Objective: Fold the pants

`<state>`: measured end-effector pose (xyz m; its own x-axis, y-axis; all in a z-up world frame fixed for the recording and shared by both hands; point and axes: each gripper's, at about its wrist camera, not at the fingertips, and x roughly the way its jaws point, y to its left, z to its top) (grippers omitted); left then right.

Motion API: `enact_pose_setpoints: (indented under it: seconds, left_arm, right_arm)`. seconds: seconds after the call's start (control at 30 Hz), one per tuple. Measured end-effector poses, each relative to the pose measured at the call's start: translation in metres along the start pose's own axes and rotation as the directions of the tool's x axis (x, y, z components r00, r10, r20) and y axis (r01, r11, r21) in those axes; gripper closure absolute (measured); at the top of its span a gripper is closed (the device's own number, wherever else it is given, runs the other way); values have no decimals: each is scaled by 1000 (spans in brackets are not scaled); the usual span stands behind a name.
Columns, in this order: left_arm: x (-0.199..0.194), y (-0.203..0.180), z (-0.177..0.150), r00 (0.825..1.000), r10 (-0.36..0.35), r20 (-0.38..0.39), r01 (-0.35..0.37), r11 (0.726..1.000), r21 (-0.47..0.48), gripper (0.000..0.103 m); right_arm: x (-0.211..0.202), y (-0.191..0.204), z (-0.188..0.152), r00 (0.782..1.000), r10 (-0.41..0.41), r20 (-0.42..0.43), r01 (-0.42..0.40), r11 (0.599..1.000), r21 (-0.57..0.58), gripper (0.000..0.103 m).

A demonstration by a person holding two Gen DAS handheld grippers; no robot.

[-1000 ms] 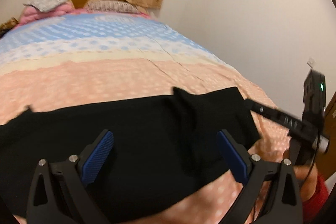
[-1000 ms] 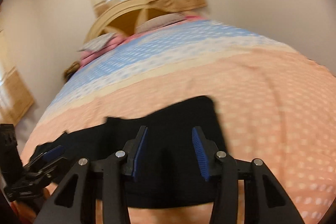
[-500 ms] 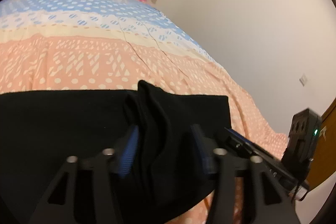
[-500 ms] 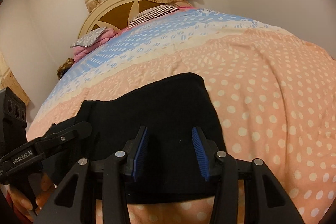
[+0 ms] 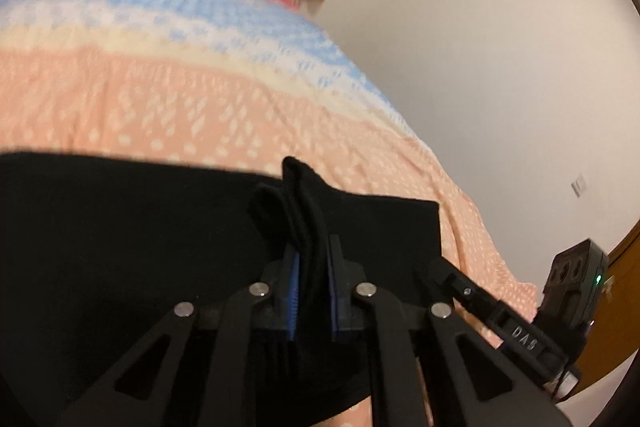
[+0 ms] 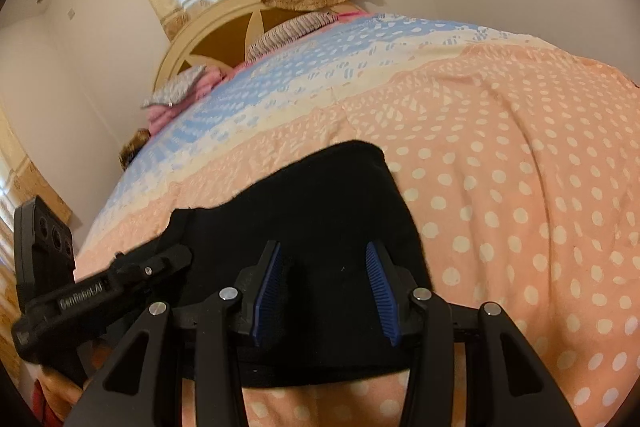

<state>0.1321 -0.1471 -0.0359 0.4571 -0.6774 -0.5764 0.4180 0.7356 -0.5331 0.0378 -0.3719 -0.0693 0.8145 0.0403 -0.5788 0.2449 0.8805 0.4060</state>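
Note:
Black pants (image 5: 120, 247) lie spread across the near end of the bed. My left gripper (image 5: 312, 267) is shut on a bunched-up fold of the pants, and the cloth stands up in a ridge between its blue pads (image 5: 295, 287). The right-hand end of the pants (image 6: 320, 195) shows in the right wrist view. My right gripper (image 6: 322, 251) hovers low over that end, open, with its pads (image 6: 378, 279) apart and pressing on nothing. Each gripper shows in the other's view: the right gripper (image 5: 460, 283) beside the pants' edge, the left gripper (image 6: 168, 259) at the far left.
The bed cover (image 6: 520, 167) is peach with white dots near me and has blue and cream bands farther up. Pillows (image 6: 296, 27) and a round headboard (image 6: 208, 27) stand at the far end. A white wall (image 5: 500, 67) runs close along the bed's right side.
My left gripper's jaws went from wide open to shut, pinching up a fold of the pants, and the wrist rolled. The right gripper sank a little with its gap unchanged.

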Motion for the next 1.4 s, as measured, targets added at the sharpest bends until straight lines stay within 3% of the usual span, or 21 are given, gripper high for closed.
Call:
enact_pose_setpoints:
  seconds: [0.17, 0.33, 0.43, 0.5, 0.57, 0.7, 0.77, 0.8, 0.87, 0.97, 1.0, 1.03, 1.07, 1.13, 1.2, 1.27, 1.4]
  left_arm:
    - [-25, -4, 1, 997, 41, 61, -43, 998, 45, 91]
    - [-14, 11, -9, 987, 158, 21, -159, 985, 63, 90]
    - [-8, 14, -14, 981, 194, 6, -194, 977, 87, 83]
    - [-14, 15, -10, 976, 215, 14, -216, 971, 99, 67]
    - [-28, 19, -5, 961, 270, 56, -274, 958, 79, 49]
    - [-69, 18, 11, 901, 352, 255, -376, 925, 50, 48]
    - [-77, 5, 14, 877, 351, 327, -401, 911, 98, 49]
    - [-76, -5, 13, 874, 340, 348, -408, 902, 143, 50]
    - [-67, -21, 9, 887, 297, 354, -391, 891, 231, 50]
    - [-40, -40, -6, 926, 218, 307, -324, 878, 352, 55]
    - [-32, -39, -9, 933, 215, 288, -315, 874, 369, 58]
    - [-19, -36, -11, 939, 235, 253, -319, 869, 377, 59]
    - [-8, -31, -11, 939, 274, 209, -335, 869, 364, 61]
    - [7, -10, -6, 935, 335, 117, -355, 892, 279, 64]
    - [6, 9, -3, 934, 348, 80, -357, 915, 189, 60]
    - [0, 19, 1, 948, 311, 68, -318, 938, 138, 60]
    - [0, 6, -12, 926, 362, 103, -375, 912, 166, 60]
  right_arm:
    - [-9, -2, 4, 998, 42, 54, -43, 999, 16, 57]
    - [3, 10, 3, 998, 61, 9, -60, 997, -40, 57]
    - [16, 13, -2, 999, 16, -43, -19, 997, -74, 57]
    - [17, 15, -1, 999, 6, -37, -10, 996, -91, 57]
    - [16, 15, -1, 999, -1, -34, -2, 995, -97, 57]
    - [-7, 17, 3, 996, -1, 91, 10, 995, -102, 57]
    - [-13, 14, 4, 993, -3, 119, 14, 996, -91, 57]
    - [-13, 13, 4, 993, -11, 121, 21, 997, -80, 57]
    - [-10, 6, 4, 994, -26, 104, 31, 998, -47, 57]
    - [-5, -7, 4, 997, -12, 71, 11, 1000, 18, 57]
    - [-4, -8, 4, 998, -13, 61, 12, 1000, 21, 60]
    - [-3, -8, 4, 998, -14, 57, 13, 1000, 18, 76]
    - [-3, -5, 3, 998, -17, 55, 17, 1000, 6, 85]
    - [-4, 1, 3, 997, -39, 64, 41, 999, -33, 85]
    - [-8, 5, 5, 996, -45, 76, 49, 998, -48, 85]
    - [-8, 7, 11, 997, -26, 66, 29, 999, -46, 85]
    - [10, 17, 41, 999, -33, 30, 35, 997, -70, 85]
